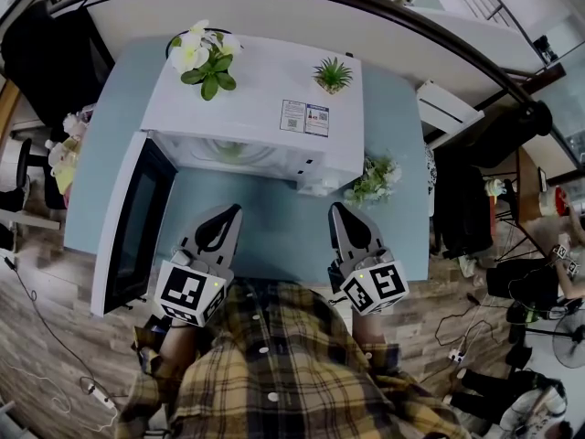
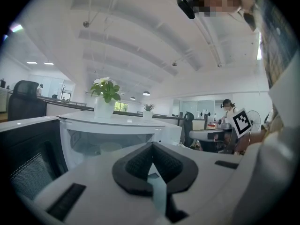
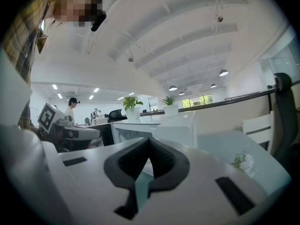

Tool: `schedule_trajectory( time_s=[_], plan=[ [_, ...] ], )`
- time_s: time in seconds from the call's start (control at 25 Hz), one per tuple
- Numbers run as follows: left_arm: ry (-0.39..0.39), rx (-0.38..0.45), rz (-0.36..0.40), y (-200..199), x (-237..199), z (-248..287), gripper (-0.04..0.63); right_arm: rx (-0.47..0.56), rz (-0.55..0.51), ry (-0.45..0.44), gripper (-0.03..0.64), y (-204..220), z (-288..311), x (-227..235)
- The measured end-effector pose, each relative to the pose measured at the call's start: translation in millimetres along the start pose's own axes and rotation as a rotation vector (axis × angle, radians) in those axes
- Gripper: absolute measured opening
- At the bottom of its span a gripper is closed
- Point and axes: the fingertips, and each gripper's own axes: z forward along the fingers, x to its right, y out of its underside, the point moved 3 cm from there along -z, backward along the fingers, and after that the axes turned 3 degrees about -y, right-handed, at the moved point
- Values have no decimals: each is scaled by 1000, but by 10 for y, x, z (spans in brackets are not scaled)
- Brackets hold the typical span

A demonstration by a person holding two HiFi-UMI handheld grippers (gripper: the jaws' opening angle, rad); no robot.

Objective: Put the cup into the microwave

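Observation:
A white microwave (image 1: 265, 108) stands on the light blue table (image 1: 274, 236) with its dark-glass door (image 1: 137, 222) swung open to the left. In the left gripper view a pale round shape (image 2: 111, 147) shows dimly inside the cavity (image 2: 108, 142); I cannot tell whether it is the cup. My left gripper (image 1: 229, 210) (image 2: 151, 145) hovers over the table in front of the opening, jaws shut and empty. My right gripper (image 1: 339, 208) (image 3: 149, 139) is level with it, further right, also shut with nothing held.
A white-flowered plant (image 1: 206, 58) and a small green plant (image 1: 333, 73) sit on top of the microwave. A little flower sprig (image 1: 373, 179) lies on the table to its right. Chairs, cables and desks surround the table.

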Motion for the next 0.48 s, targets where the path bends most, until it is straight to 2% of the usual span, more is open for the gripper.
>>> schedule_trajectory(
  time_s=[0.48],
  plan=[
    [-13,-6,4,18,-60,-5,-8,-12,3,-8,3,36,38,2]
  ],
)
